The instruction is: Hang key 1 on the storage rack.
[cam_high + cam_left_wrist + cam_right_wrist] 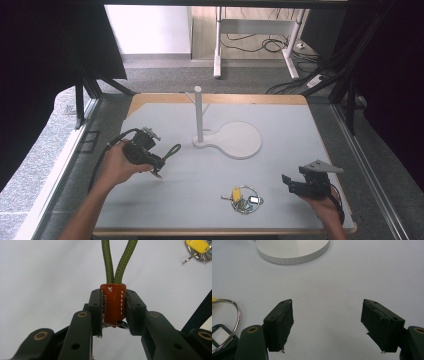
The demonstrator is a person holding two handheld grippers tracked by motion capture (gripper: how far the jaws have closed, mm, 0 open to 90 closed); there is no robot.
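Note:
My left gripper is shut on the brown leather tab of a keychain. Its olive green cord loop sticks out past the jaws, just above the left part of the white table. A white stand, with an upright post on a rounded base, is at the table's middle back. A bunch of keys on a metal ring, with a yellow tag, lies near the front. To its right my right gripper is open and holds nothing.
The table's wooden edge runs along the back. Beyond it, on grey carpet, are desk legs and loose cables. Dark frame struts flank both sides of the table.

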